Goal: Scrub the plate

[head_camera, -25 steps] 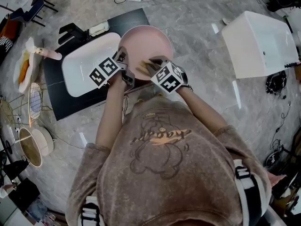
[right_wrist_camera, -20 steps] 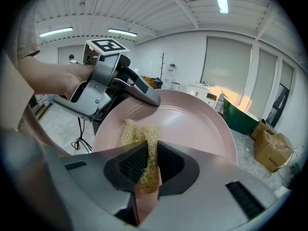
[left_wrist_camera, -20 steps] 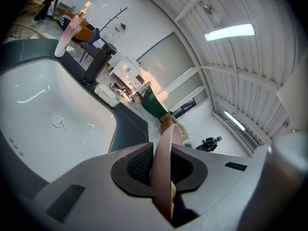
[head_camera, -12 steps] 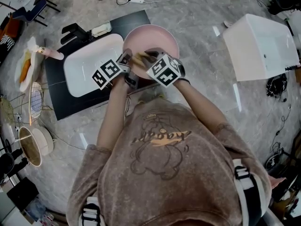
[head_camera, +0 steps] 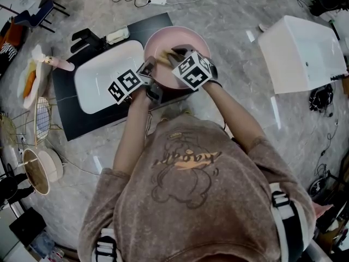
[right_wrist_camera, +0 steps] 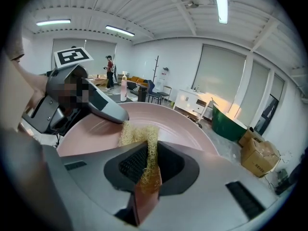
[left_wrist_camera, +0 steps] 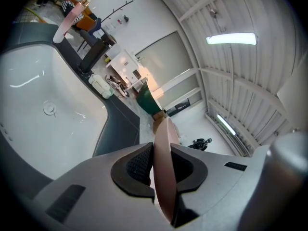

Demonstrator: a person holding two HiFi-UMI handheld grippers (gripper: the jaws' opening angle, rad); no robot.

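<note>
Dark counter [head_camera: 82, 121], white sink [head_camera: 103, 75]; at its 3 o'clock left gripper [left_wrist_camera: 155, 163] clamps pink plate [head_camera: 182, 40], right gripper [right_wrist_camera: 148, 163] pinches scourer [right_wrist_camera: 138, 134].

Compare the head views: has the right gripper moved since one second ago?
Yes. The right gripper has shifted up the picture, farther across the pink plate, judged against the white sink.

white basin [head_camera: 101, 75] in black counter [head_camera: 82, 121], black faucet [head_camera: 86, 37], pink bottle [head_camera: 59, 63], white tub [head_camera: 300, 48] (well apart)
</note>
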